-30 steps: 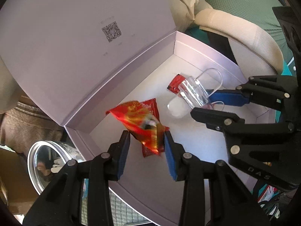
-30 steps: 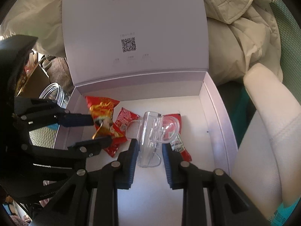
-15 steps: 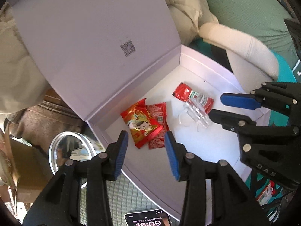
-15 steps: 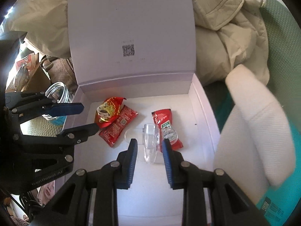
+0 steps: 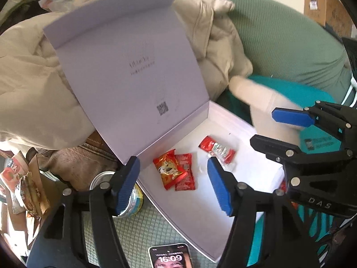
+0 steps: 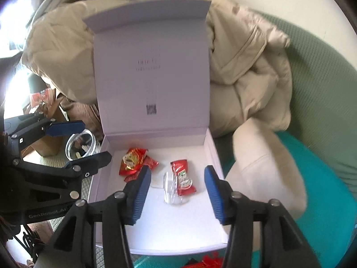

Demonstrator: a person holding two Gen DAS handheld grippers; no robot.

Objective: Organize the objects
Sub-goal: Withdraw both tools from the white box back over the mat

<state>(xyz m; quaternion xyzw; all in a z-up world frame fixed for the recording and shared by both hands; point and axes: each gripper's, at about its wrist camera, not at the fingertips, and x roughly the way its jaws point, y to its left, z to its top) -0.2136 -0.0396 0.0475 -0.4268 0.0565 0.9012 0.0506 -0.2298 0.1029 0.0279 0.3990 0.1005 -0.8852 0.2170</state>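
Box (image 6: 156, 234) with its pale lilac lid (image 6: 151, 67) standing open fills the centre of both views, resting on a green quilted surface (image 5: 138, 225). On its white floor, toward the left, a red and gold snack packet (image 6: 132, 159) lies on top of a flatter red packet (image 5: 186, 174). Just to the right lies a clear plastic cup (image 6: 170, 188) on its side, touching a red sauce sachet (image 6: 183, 177).

The left gripper (image 5: 174, 183) hangs above the box's near left edge, its blue pads spread and nothing between them; its jaws have just been opening. The right gripper (image 6: 177, 192) hangs above the cup and sachet, its jaws also just opened wide and pinching nothing.

At the left of the box stands a round tin (image 5: 131, 201). A phone (image 5: 170, 256) lies at the bottom edge of the left view. A beige padded jacket (image 6: 245, 67) is heaped behind the lid against a green sofa (image 5: 279, 44).
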